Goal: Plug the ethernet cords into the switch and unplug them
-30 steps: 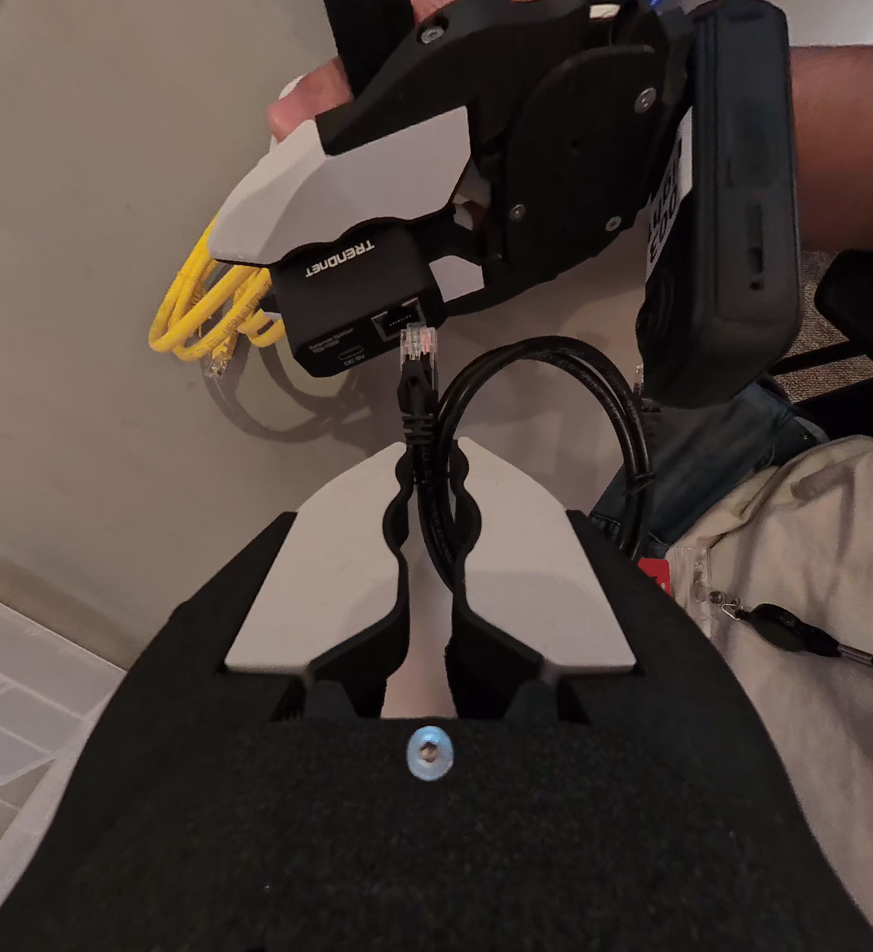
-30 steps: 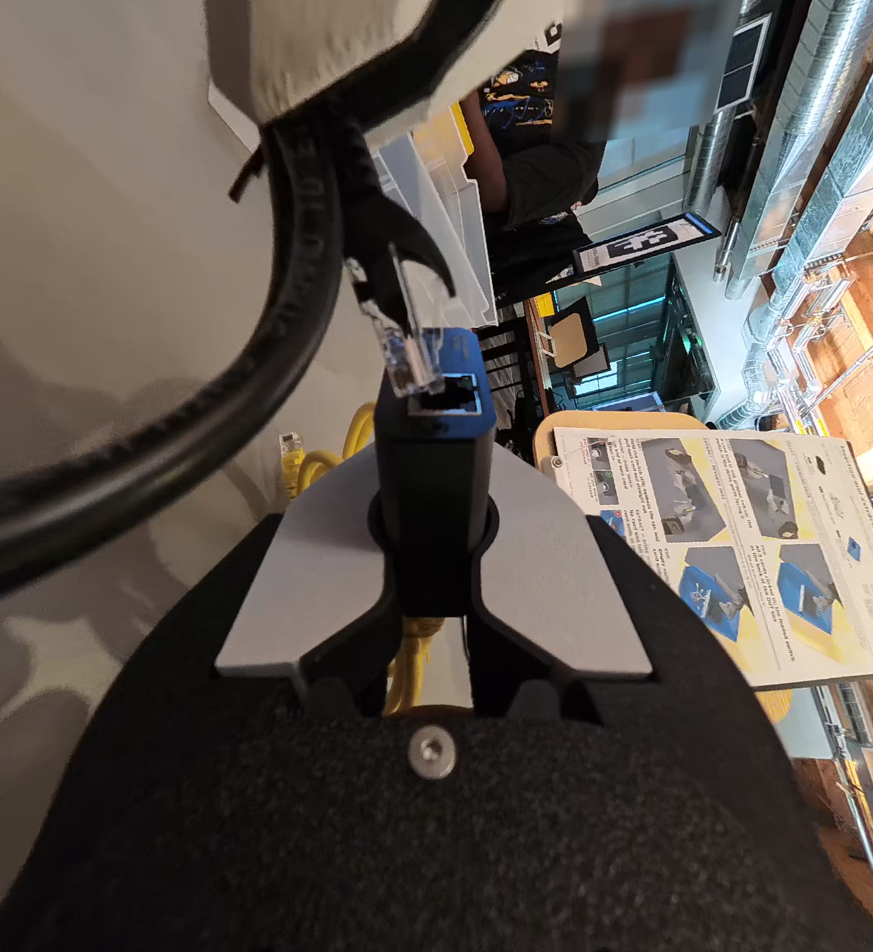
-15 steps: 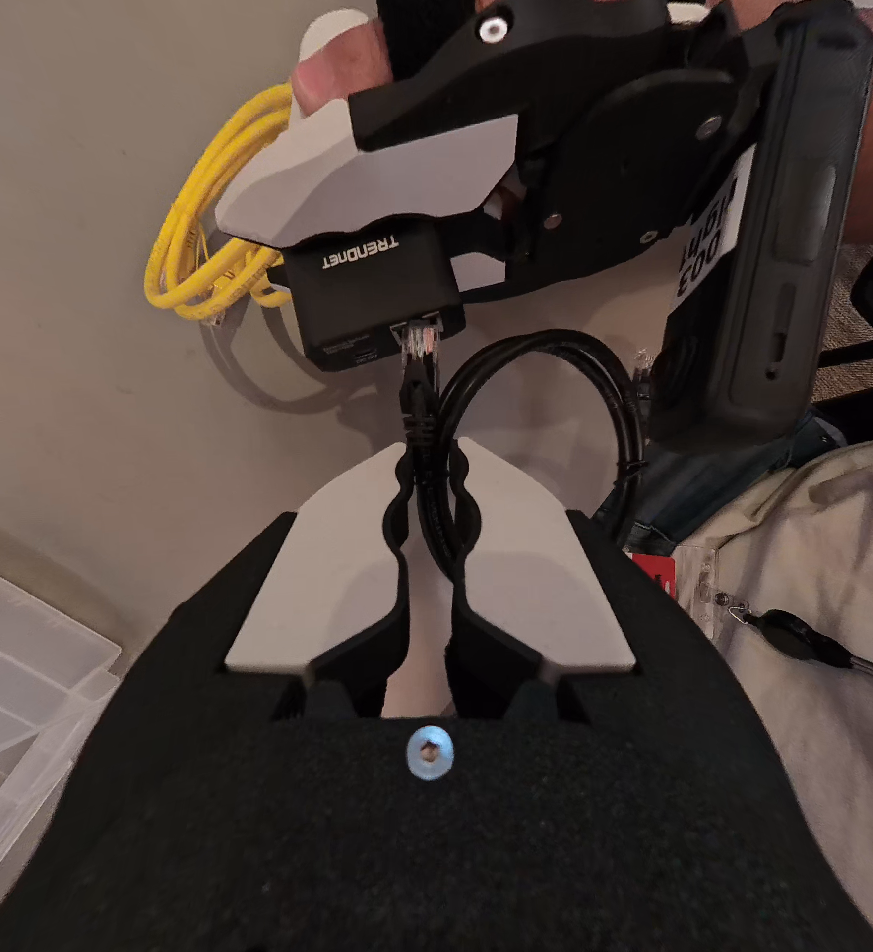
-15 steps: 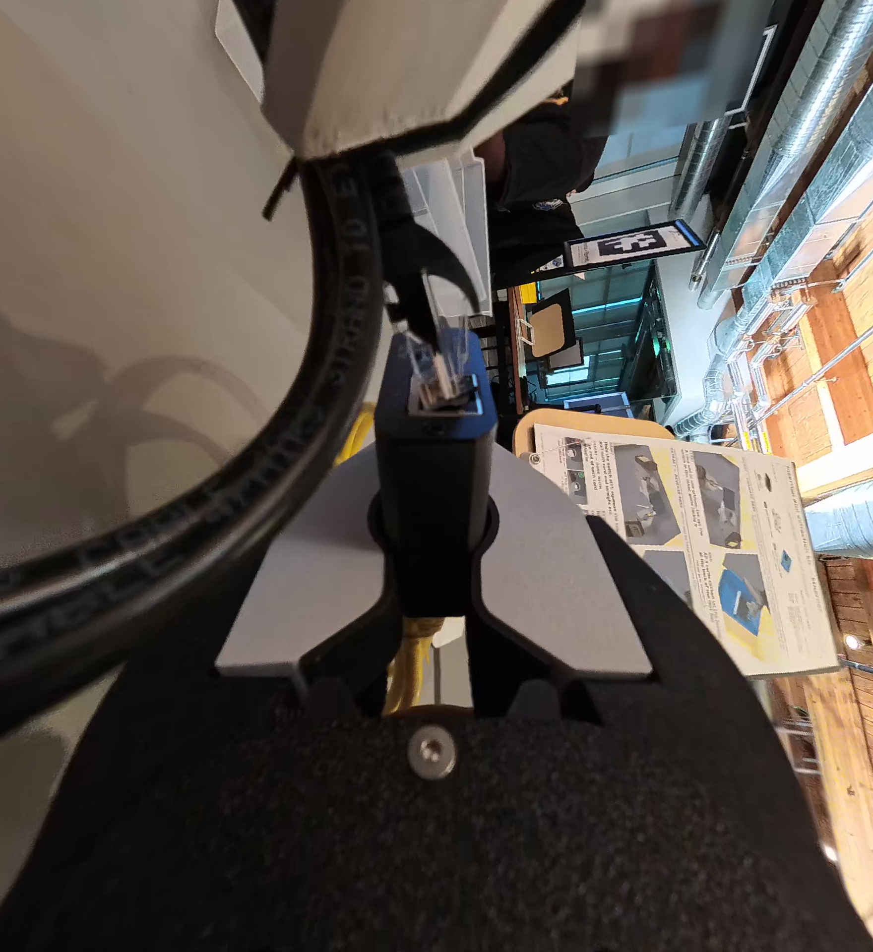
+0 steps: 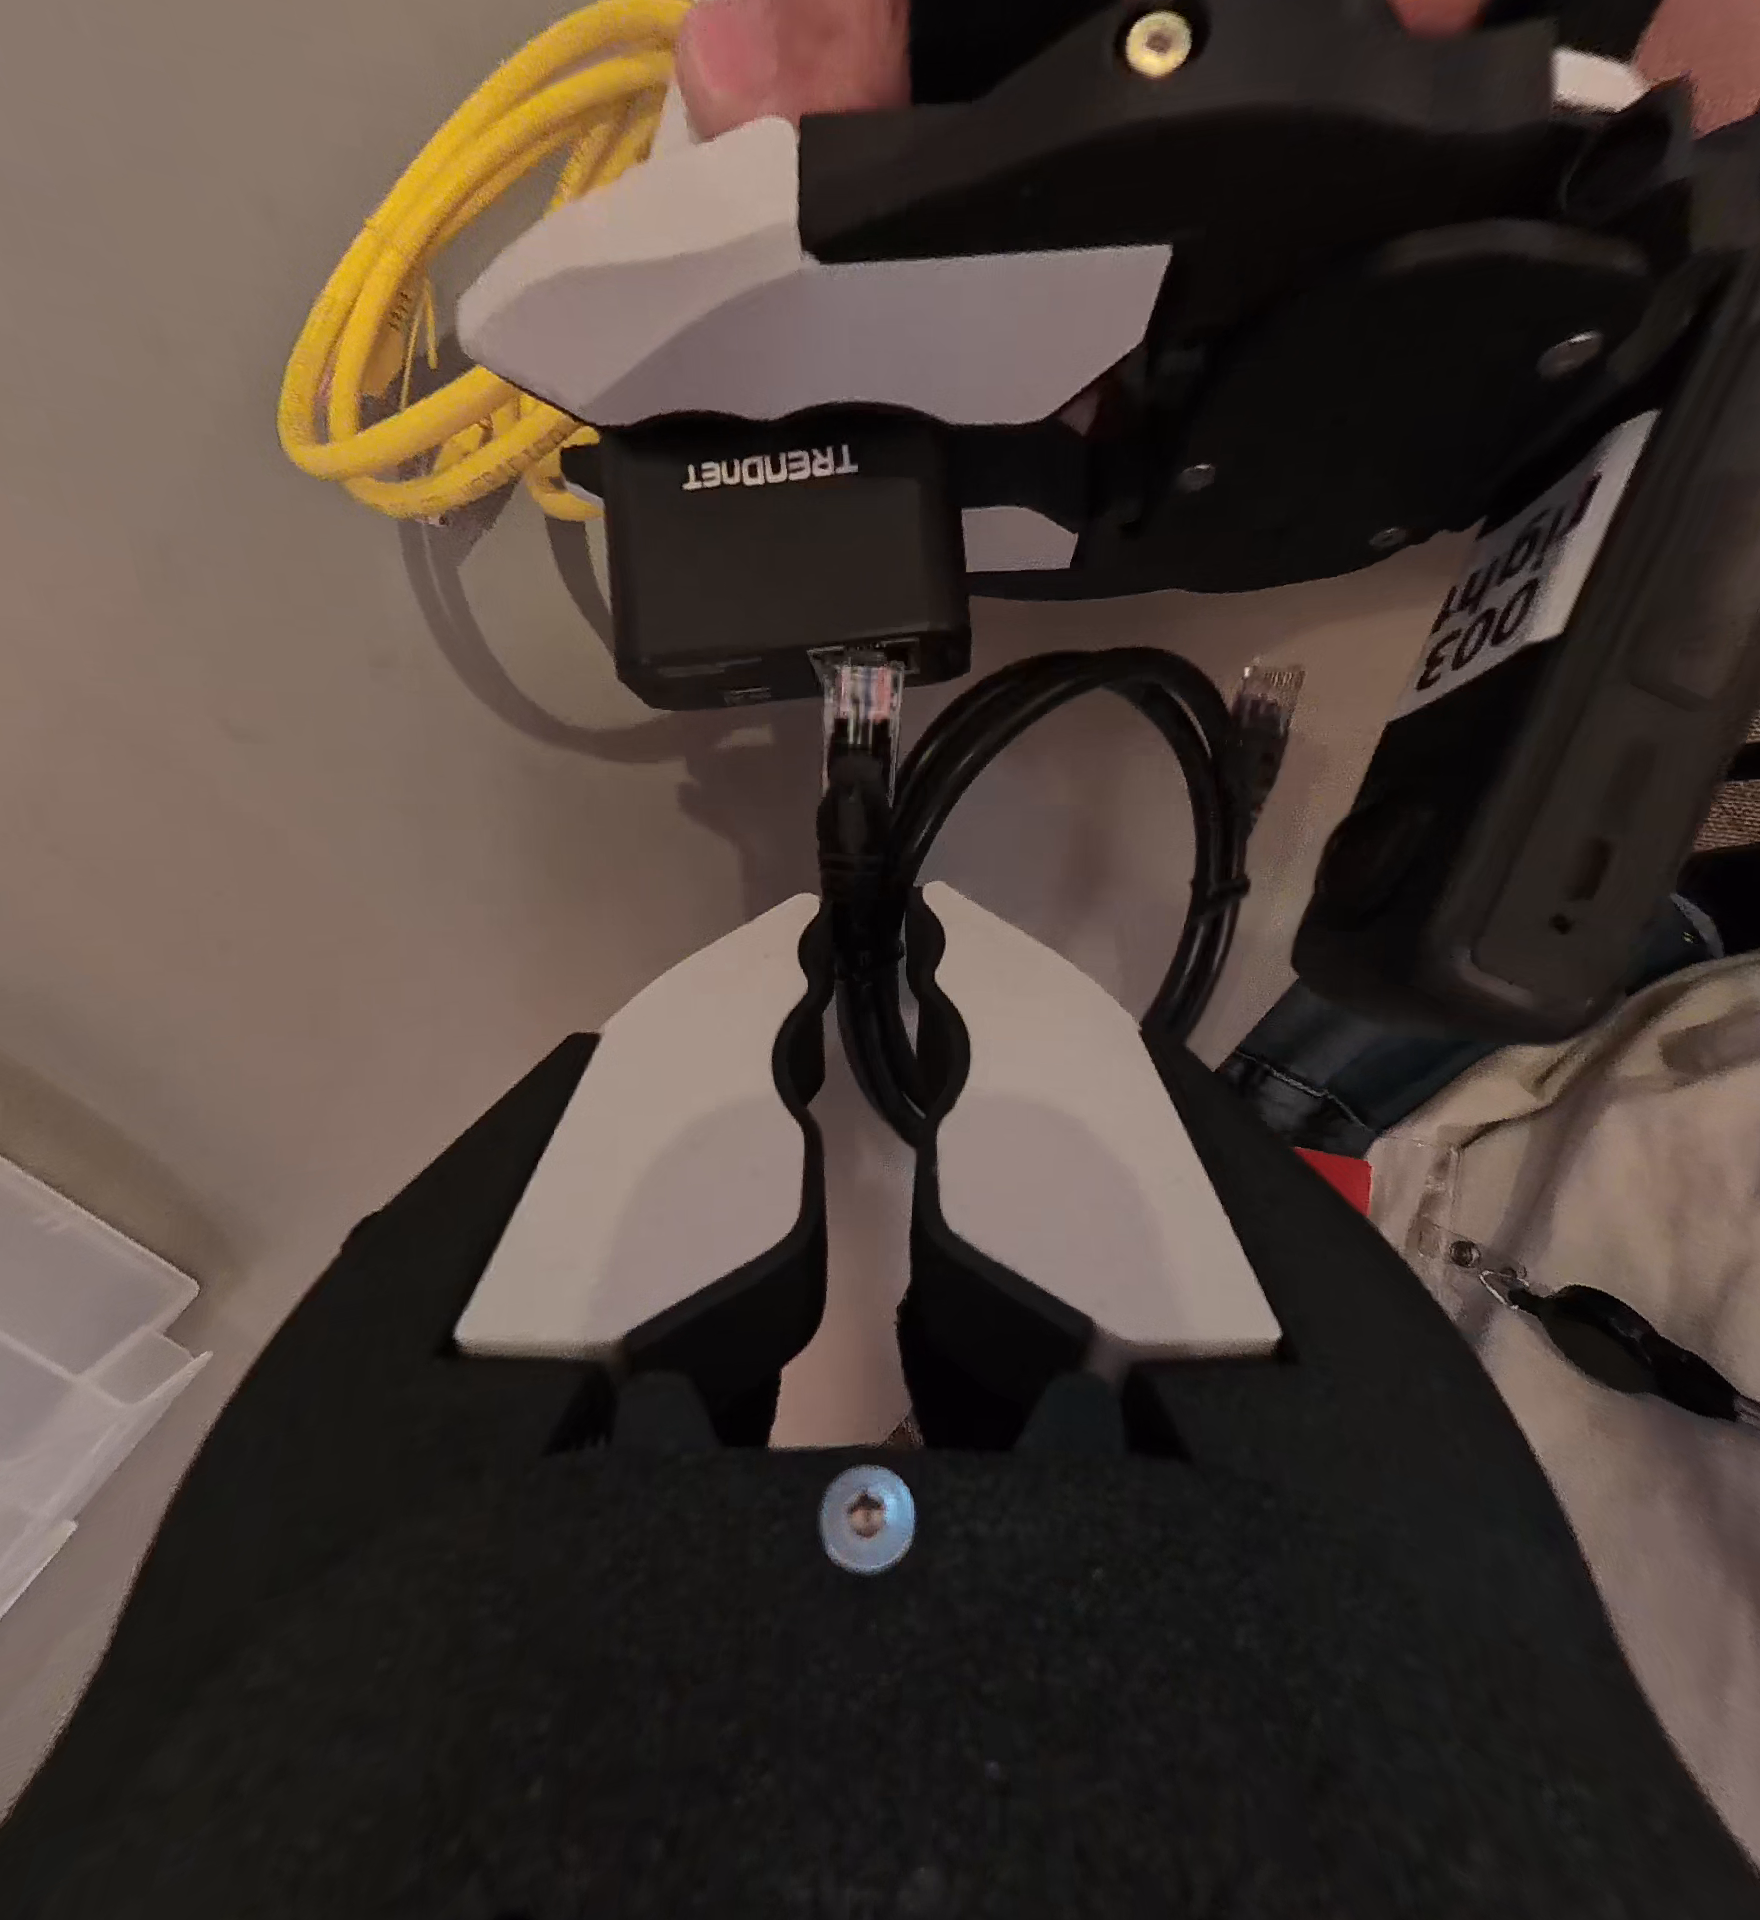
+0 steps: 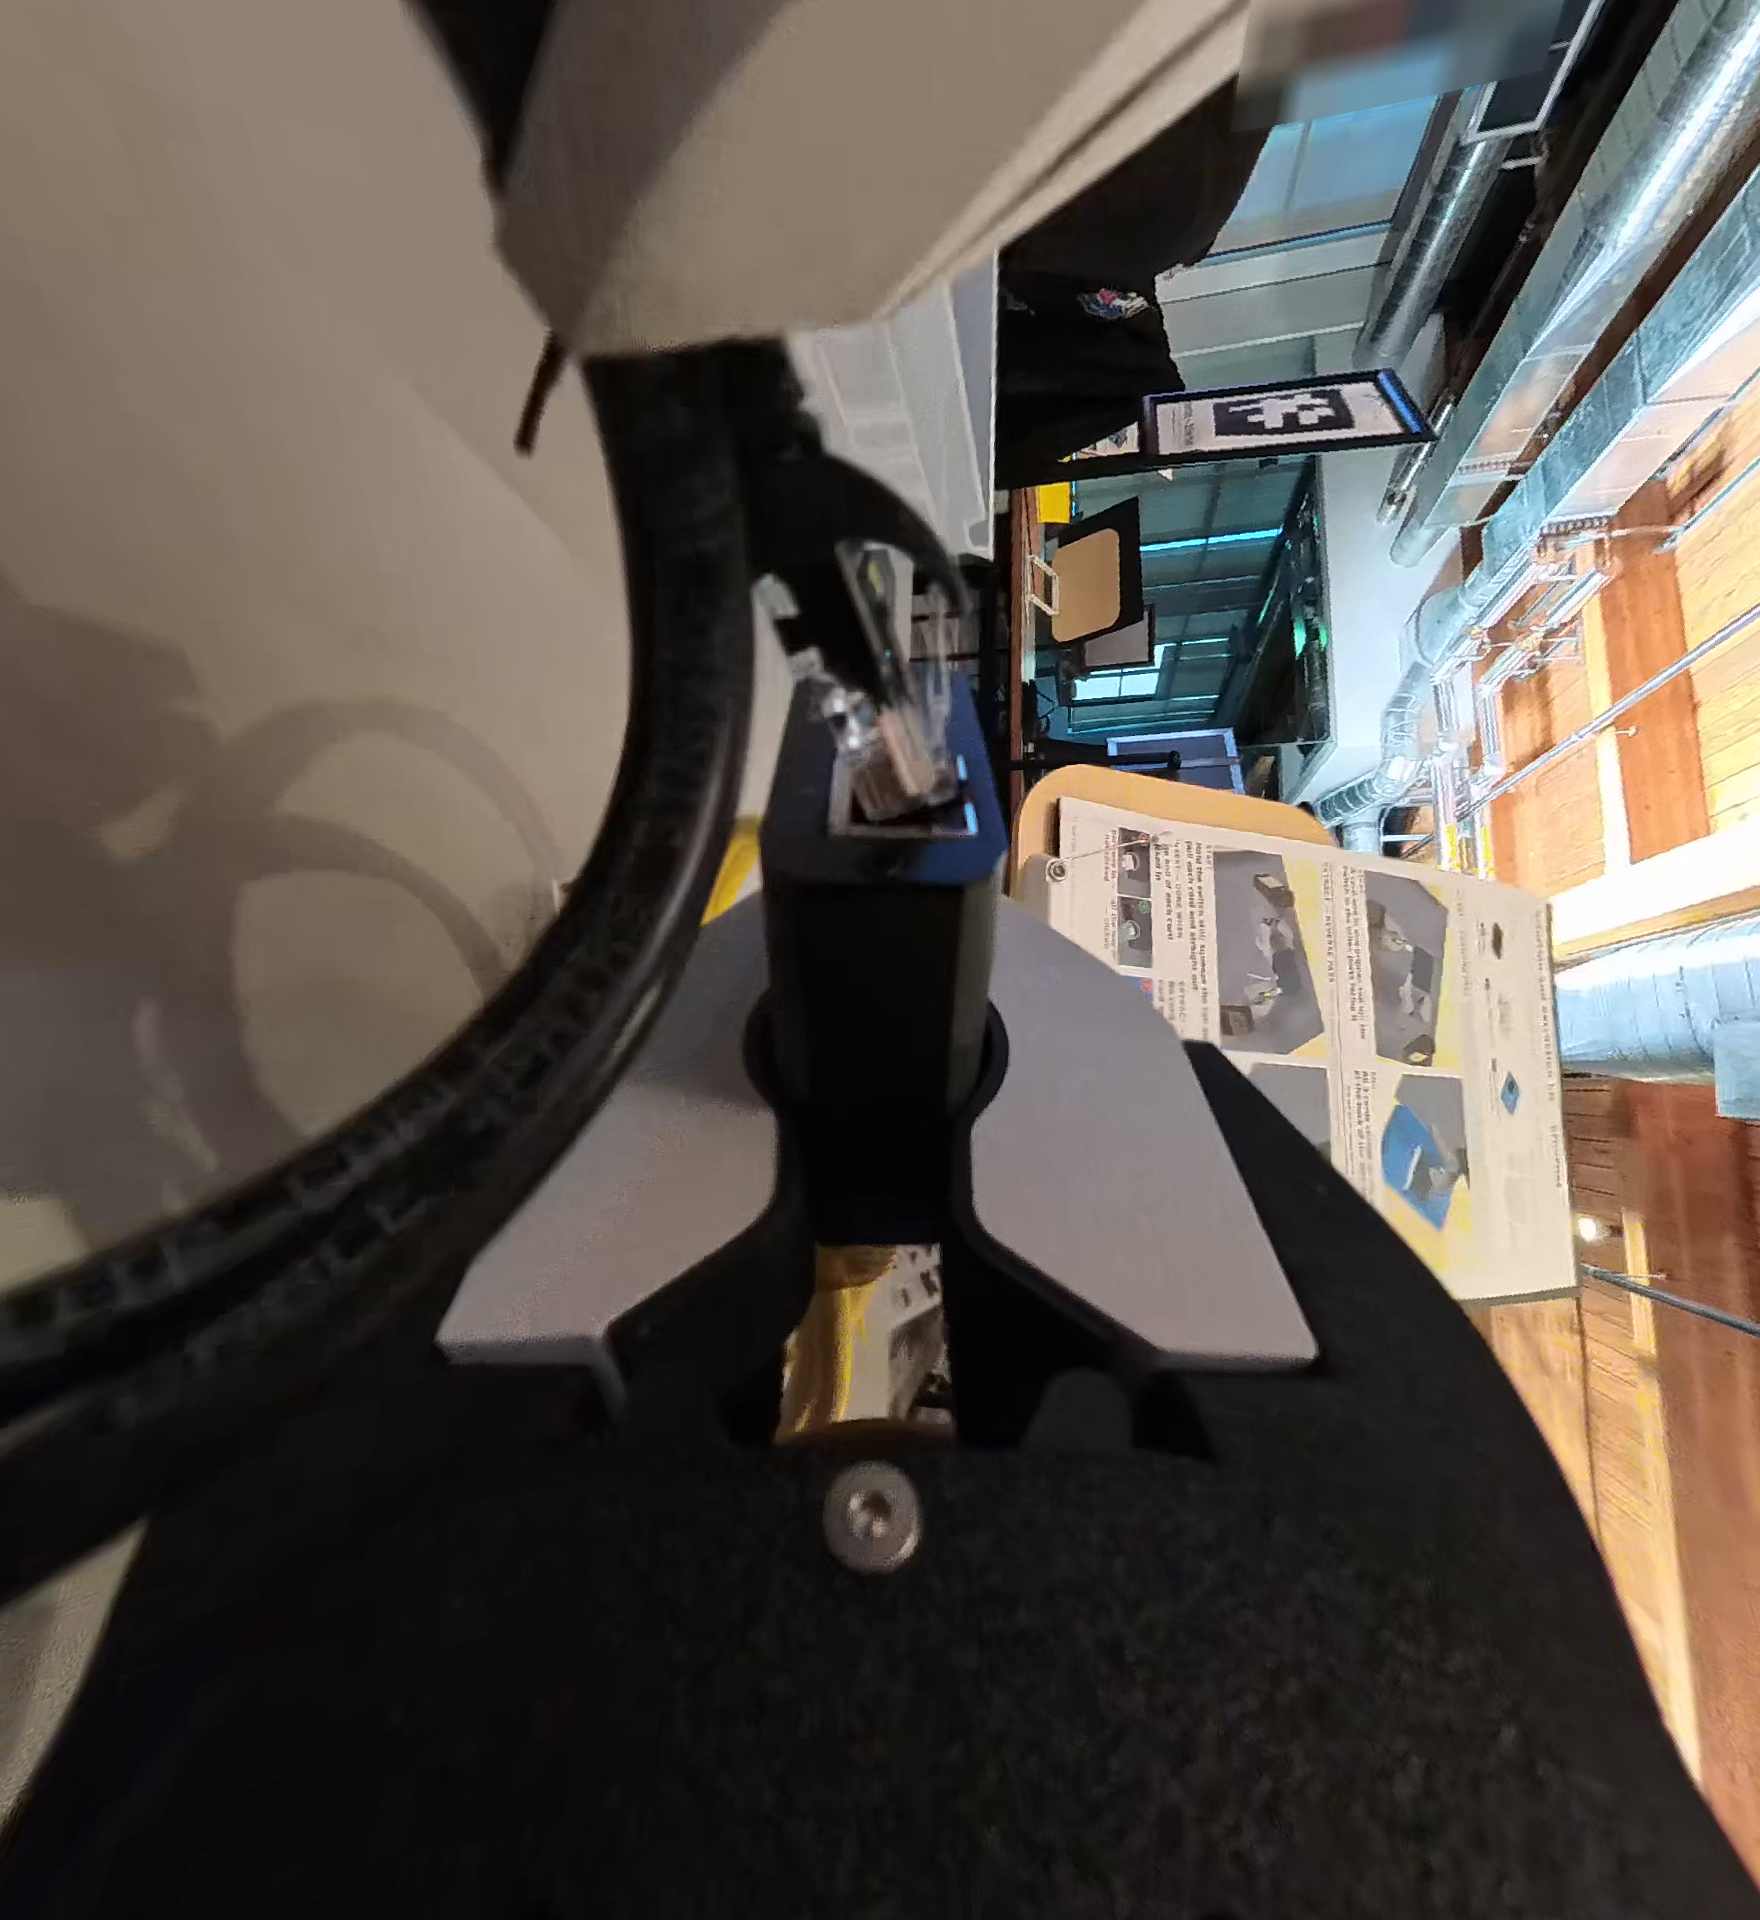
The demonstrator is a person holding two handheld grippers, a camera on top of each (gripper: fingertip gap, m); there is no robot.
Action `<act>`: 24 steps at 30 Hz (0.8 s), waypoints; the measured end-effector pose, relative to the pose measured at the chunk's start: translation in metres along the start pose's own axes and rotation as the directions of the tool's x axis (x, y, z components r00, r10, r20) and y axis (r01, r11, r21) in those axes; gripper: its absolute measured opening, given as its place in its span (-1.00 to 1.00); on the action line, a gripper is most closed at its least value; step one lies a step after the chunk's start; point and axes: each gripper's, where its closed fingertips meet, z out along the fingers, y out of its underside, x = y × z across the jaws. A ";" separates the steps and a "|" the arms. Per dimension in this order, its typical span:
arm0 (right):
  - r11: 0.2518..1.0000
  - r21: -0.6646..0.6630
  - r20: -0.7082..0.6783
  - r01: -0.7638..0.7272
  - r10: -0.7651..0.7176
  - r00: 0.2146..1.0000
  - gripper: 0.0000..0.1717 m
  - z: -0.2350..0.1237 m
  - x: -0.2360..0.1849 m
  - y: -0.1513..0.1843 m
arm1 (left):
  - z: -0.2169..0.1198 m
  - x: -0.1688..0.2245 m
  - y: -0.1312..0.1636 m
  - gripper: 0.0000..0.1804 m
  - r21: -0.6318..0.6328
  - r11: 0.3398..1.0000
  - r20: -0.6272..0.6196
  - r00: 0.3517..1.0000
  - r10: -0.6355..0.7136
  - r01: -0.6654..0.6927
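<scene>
the left gripper (image 5: 871, 914) is clamped on the black ethernet cord (image 5: 860, 852) just behind its clear plug (image 5: 860, 701), whose tip is entered in the port of the black switch (image 5: 782, 561) straight ahead. the switch is pinched by the right gripper (image 6: 876, 1039). the plug looks tilted in the port, so it could be jammed or skidded off if pushed askew. a yellow cord (image 5: 419, 343) lies beyond, to the left.

Your left claw (image 5: 871, 914) points forward, its pads clamped on the black ethernet cord (image 5: 860, 862) just behind the plug. Your right claw (image 6: 871, 997) faces it from close by, apparently tilted, pads pressed on the black switch (image 6: 871, 997); your fingers (image 5: 751, 52) wrap its handle.
</scene>
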 end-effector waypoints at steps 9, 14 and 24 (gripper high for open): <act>0.991 -0.043 -0.004 0.123 -0.123 0.992 -0.70 0.003 -0.009 -0.001 | 0.004 0.002 0.004 -0.87 -0.010 0.999 -0.087 0.995 -0.045 0.044; 0.992 -0.057 -0.006 0.111 -0.111 0.994 -0.70 0.003 -0.009 0.001 | 0.006 -0.002 0.002 -0.87 0.001 1.000 -0.072 0.997 -0.021 0.021; 0.991 -0.046 0.017 0.124 -0.123 0.992 -0.70 0.003 -0.017 -0.001 | 0.012 -0.001 0.008 -0.88 -0.028 0.999 -0.057 0.998 0.032 -0.034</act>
